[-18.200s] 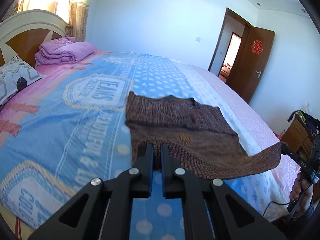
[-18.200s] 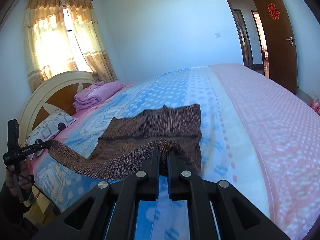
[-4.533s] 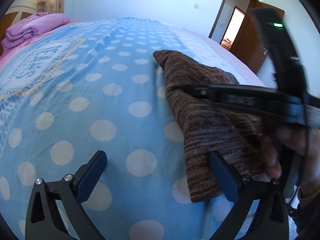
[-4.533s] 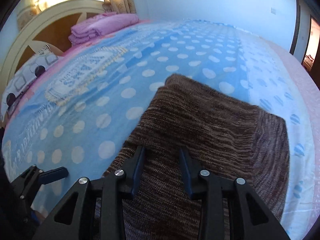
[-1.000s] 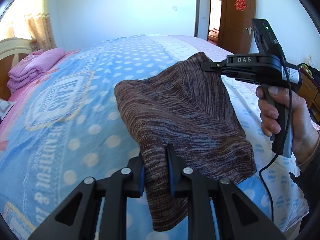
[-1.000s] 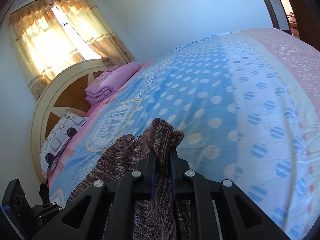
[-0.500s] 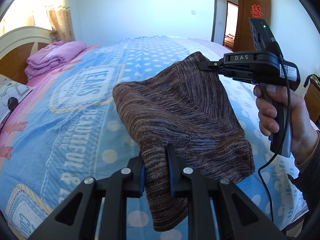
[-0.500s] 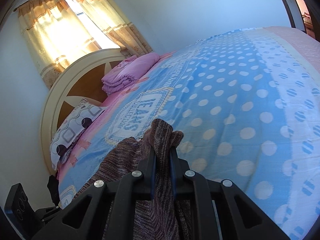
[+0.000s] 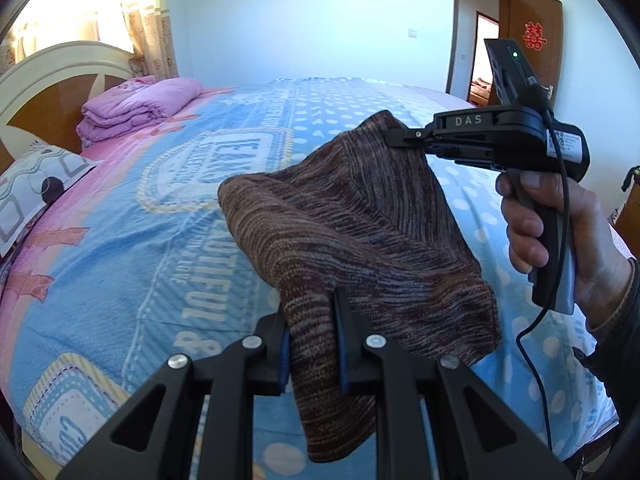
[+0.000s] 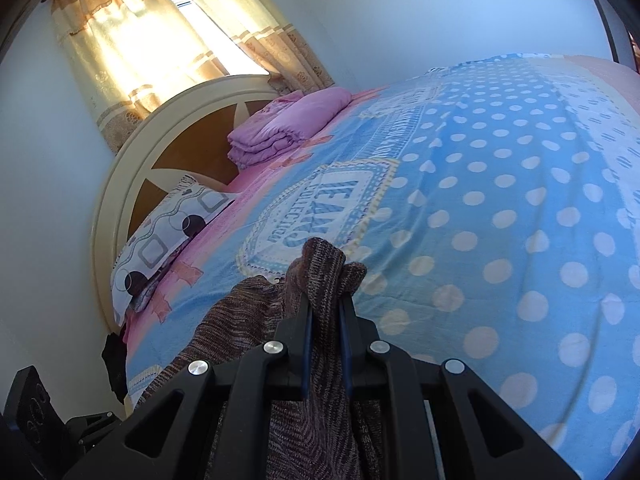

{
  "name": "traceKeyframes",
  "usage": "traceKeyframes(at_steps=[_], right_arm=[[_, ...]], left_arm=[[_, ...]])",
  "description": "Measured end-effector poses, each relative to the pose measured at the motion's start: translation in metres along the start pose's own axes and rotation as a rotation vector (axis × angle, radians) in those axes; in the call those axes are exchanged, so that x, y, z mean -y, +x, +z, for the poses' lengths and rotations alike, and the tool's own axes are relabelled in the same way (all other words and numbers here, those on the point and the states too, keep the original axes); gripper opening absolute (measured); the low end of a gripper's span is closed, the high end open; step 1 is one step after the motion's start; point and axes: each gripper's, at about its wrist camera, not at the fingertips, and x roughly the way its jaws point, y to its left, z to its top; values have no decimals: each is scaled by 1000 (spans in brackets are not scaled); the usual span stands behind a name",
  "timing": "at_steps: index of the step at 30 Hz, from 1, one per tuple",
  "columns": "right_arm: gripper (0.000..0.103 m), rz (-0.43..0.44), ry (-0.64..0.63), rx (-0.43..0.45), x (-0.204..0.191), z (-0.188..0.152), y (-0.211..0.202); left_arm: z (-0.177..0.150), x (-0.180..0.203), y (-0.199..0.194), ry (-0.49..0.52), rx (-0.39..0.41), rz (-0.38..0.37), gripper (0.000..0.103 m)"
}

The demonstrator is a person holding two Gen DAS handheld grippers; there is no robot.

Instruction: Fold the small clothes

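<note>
A folded brown striped knit garment (image 9: 360, 236) hangs in the air above the bed, held between both grippers. My left gripper (image 9: 310, 340) is shut on its near lower corner. My right gripper (image 9: 394, 136) shows in the left wrist view at the right, hand-held, shut on the far upper corner. In the right wrist view my right gripper (image 10: 326, 320) pinches a bunched corner of the garment (image 10: 320, 272), and the rest hangs down to the lower left.
The bed has a blue polka-dot and pink cover (image 9: 120, 248). A folded purple quilt (image 9: 132, 106) and a patterned pillow (image 9: 28, 188) lie by the headboard (image 10: 132, 152). An open door (image 9: 532, 52) stands at the far right.
Both grippers, still shut on the garment, have swung left toward the headboard; the quilt and pillow now show further into view. The garment stays lifted.
</note>
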Motion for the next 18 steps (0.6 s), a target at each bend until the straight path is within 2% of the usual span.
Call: traceKeyframes(at_steps=[18], right_arm=[[11, 47, -72, -113, -50, -3, 71]], left_arm=[[-29, -44, 4, 9, -34, 86, 19]])
